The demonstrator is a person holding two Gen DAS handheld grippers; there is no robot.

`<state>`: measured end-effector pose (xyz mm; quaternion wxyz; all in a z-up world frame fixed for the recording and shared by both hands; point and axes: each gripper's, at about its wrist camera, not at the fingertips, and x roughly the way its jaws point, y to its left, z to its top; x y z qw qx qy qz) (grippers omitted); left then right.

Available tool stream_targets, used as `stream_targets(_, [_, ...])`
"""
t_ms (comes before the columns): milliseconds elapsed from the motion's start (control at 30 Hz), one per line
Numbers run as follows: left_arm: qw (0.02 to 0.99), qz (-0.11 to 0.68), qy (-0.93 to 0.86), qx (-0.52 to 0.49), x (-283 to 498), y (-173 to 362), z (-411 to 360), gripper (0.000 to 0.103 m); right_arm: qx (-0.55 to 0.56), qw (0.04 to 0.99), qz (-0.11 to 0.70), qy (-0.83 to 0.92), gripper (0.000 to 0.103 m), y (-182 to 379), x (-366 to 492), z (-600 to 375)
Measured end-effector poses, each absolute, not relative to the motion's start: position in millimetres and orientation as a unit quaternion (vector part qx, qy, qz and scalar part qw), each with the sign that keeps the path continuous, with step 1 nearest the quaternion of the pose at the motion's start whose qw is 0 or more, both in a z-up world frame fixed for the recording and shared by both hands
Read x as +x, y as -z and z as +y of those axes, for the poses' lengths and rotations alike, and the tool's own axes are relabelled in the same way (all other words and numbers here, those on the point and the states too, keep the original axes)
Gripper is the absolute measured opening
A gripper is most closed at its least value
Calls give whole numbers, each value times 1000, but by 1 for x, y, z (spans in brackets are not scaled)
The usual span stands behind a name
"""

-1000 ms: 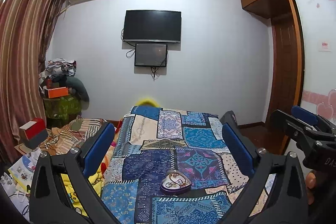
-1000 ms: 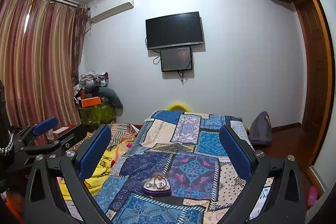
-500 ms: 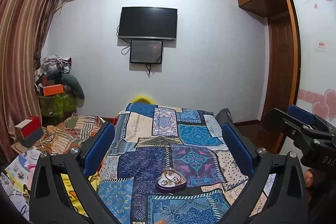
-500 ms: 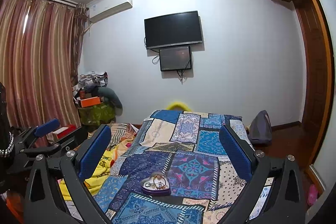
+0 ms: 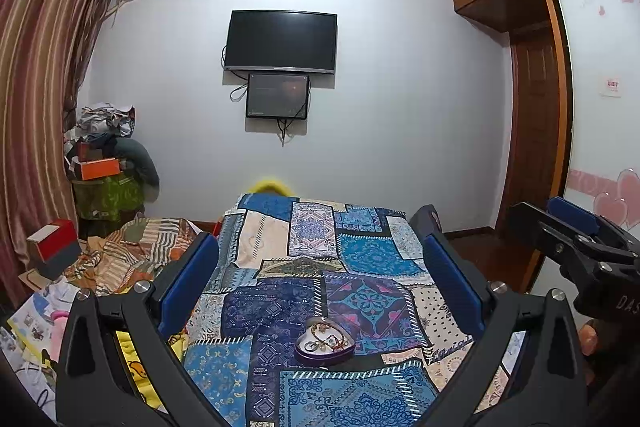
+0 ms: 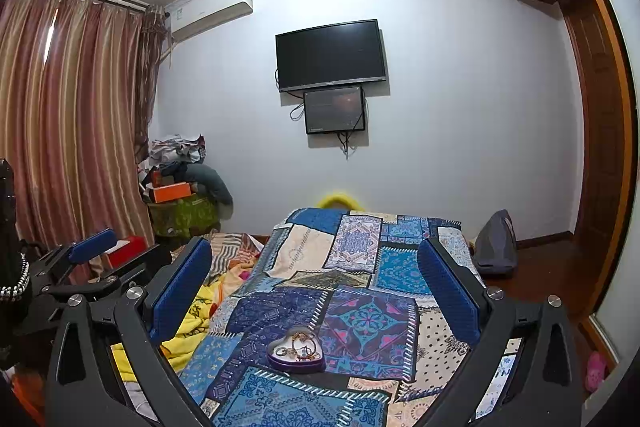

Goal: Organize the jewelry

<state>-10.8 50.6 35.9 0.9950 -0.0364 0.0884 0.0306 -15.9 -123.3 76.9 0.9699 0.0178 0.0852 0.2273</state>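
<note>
Jewelry (image 5: 325, 334), a tangle of gold-looking chains and rings, is sitting in a little purple heart-shaped dish (image 5: 325, 351) on the patchwork bedspread (image 5: 360, 251), and from both of my cameras that dish lands pretty much between my fingers, low down and a bit ahead of the tips. My left gripper (image 5: 320, 279) has its jaws spread wide apart with nothing in them, blue pads (image 5: 188, 279) facing each other across the dish, not touching it. Same deal with my right gripper (image 6: 316, 283): jaws wide, nothing held, and the dish (image 6: 297, 351) shows slightly toward its left finger (image 6: 180, 287) rather than dead center. In the left view I can see the right gripper (image 5: 576, 247) poking in off to my right side, and in the right view the left gripper (image 6: 86, 255) sits off to the left, so the two are side by side and apart from each other. I can't really make out individual pieces in the dish (image 6: 298, 343), too small and tangled. Straight ahead past the fingertips, beyond the far end of the bed, there's a wall-mounted TV (image 5: 282, 41) with a smaller screen (image 5: 278, 97) right under it. Off to the left of my jaws are striped curtains (image 6: 72, 131) and a pile of boxes and clothes (image 5: 104, 155), and on the right a wooden wardrobe (image 5: 532, 131).
</note>
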Motion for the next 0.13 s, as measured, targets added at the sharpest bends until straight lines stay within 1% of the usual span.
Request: stream_targets(133, [995,91,-31,-40,-9,-35,54,103,16,970,84,-228,102,-78,-15,-120])
